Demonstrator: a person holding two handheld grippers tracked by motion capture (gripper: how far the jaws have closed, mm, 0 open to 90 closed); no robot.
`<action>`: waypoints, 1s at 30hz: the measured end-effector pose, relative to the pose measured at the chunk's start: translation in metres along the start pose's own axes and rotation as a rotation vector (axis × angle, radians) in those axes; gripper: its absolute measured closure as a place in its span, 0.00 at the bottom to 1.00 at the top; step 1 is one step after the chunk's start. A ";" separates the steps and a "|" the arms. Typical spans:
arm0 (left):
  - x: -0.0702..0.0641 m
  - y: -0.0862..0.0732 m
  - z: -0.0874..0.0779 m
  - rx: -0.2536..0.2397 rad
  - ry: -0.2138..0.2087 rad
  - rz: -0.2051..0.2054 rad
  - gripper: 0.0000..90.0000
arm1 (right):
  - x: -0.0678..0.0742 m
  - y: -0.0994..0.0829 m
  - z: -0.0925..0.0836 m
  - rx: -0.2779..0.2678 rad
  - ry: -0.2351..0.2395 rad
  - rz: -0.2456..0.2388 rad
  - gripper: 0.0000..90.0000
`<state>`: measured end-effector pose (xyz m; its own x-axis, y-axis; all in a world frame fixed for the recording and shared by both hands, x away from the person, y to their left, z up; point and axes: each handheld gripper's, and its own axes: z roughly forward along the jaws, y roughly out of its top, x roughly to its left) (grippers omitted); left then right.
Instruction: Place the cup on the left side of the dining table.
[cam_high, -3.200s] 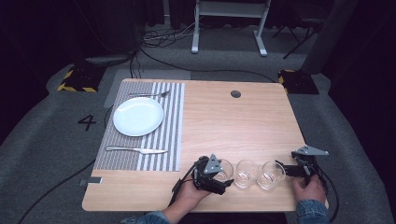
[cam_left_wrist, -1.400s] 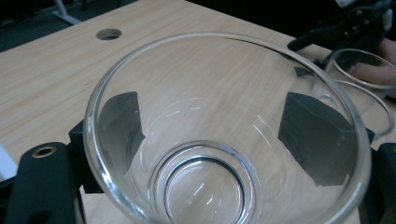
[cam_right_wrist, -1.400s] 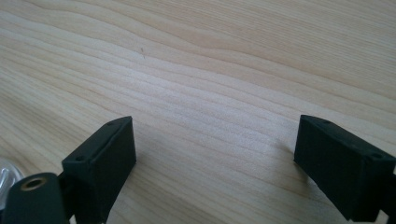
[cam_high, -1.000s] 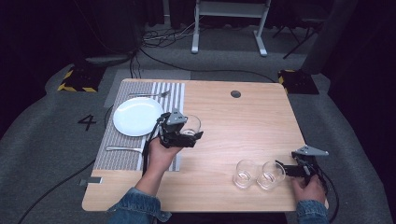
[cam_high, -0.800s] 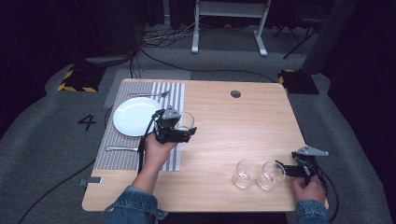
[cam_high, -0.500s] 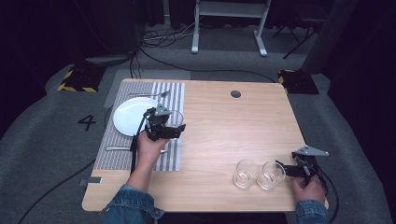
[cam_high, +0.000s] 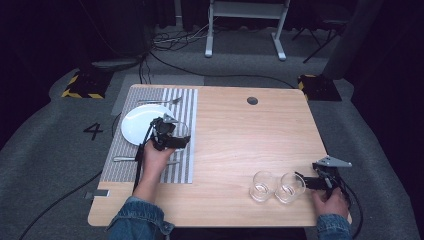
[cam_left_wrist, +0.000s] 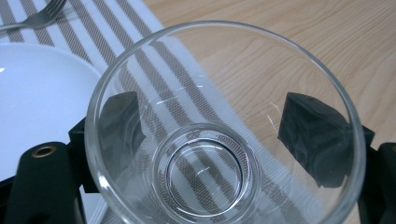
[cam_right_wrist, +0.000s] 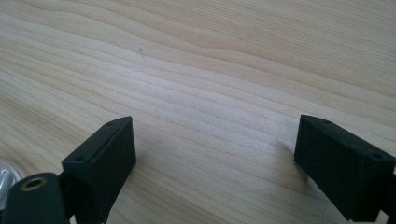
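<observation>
One wooden table (cam_high: 240, 130) carries everything. On its left side lies one striped placemat (cam_high: 180, 160), and on the mat sit one white plate (cam_high: 137, 125), one fork (cam_high: 160, 101) beyond the plate and one knife (cam_high: 122, 159) on the near side of it.

There are three clear glasses. Two empty glasses (cam_high: 263, 186) stand side by side, touching, near the table's front right edge. The third, the held glass (cam_left_wrist: 224, 126), is clamped in the left gripper (cam_high: 167, 139) above the mat's right part, just beside the plate; in the left gripper view its two black jaws press the glass wall from either side.

The right gripper (cam_high: 312, 182) rests on the table just to the right of the pair of glasses. In the right gripper view its jaws stand wide apart over bare wood, gripping nothing.
</observation>
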<state>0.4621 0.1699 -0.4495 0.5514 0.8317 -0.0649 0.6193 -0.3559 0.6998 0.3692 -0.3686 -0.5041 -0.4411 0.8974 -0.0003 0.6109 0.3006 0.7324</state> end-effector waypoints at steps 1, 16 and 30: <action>0.001 -0.001 0.002 0.011 0.001 -0.006 0.21 | 0.000 0.000 0.000 0.000 0.000 0.000 0.14; 0.007 -0.008 0.006 0.010 0.075 -0.043 0.19 | 0.000 0.000 0.000 0.000 0.000 0.000 0.14; 0.003 -0.007 -0.022 -0.097 0.087 -0.090 0.01 | 0.000 0.000 0.000 0.000 0.002 -0.003 0.14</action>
<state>0.4467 0.1842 -0.4390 0.4435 0.8934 -0.0715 0.6050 -0.2395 0.7594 0.3697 -0.3689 -0.5041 -0.4441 0.8960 -0.0014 0.6095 0.3032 0.7325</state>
